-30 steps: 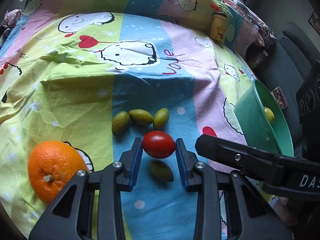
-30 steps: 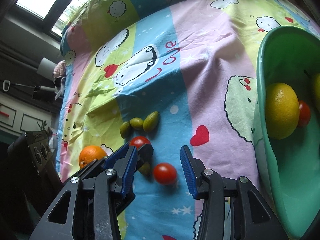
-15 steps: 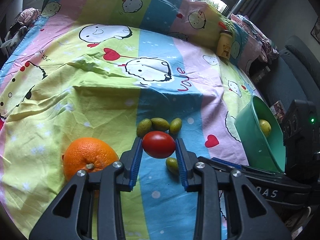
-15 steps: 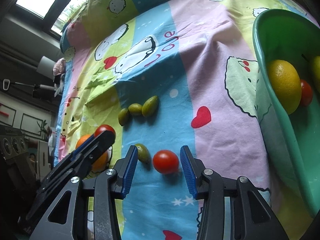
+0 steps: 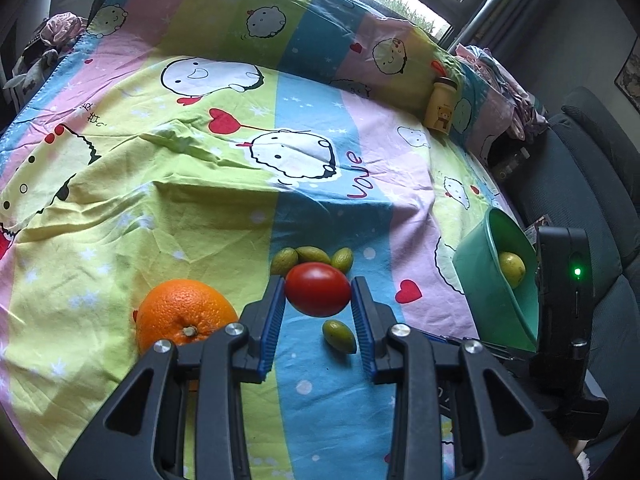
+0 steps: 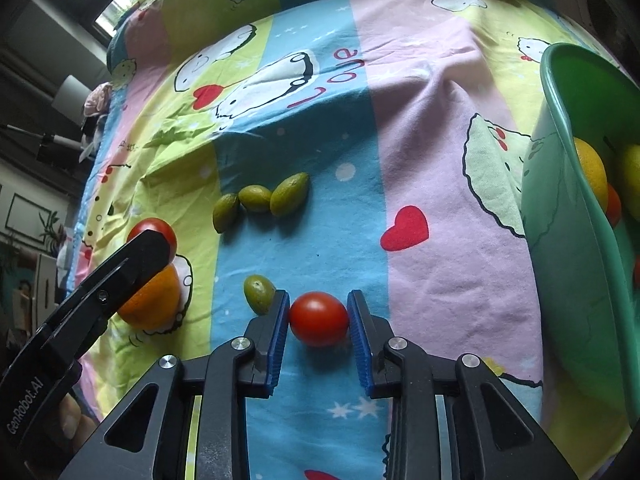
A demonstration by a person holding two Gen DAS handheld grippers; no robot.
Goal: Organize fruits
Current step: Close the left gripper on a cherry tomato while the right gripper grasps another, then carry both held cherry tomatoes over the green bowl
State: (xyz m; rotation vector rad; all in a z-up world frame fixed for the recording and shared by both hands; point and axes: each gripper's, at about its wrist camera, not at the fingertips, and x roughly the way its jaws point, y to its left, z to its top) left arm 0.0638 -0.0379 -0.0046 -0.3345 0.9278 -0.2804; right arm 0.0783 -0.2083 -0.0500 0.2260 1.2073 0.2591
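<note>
Two red, smooth, egg-shaped tomatoes are in play above a bed covered by a striped cartoon-print sheet (image 5: 168, 216) in pink, yellow-green and blue. The left claw (image 5: 318, 300) grips one of them, the first tomato (image 5: 317, 289), between its blue ribbed pads, lifted clear of the sheet; in the right wrist view this same fruit shows at the tip of the black left claw arm, above the orange. The right claw (image 6: 319, 322) is closing around the second tomato (image 6: 319, 318), which lies on the blue stripe, and both pads appear to meet its sides.

Just left of the right claw's left pad, a single small green olive-shaped fruit (image 6: 259, 294) rests on the sheet, touching or nearly touching that pad. Farther up the blue stripe, three more small green oval fruits (image 6: 260, 200) lie in a row, side by side and touching. A large round orange with dimpled peel (image 5: 185, 314) sits on the yellow-green stripe, left of the left claw.

At the right edge of the bed a green plastic bowl (image 6: 560, 208) stands tilted, holding a yellow lemon-like fruit (image 6: 590, 170), a further red tomato partly hidden behind it, and another yellow-green fruit at the frame's edge. A small yellow jar with a bear picture (image 5: 440, 106) stands upright near the far end of the bed.
</note>
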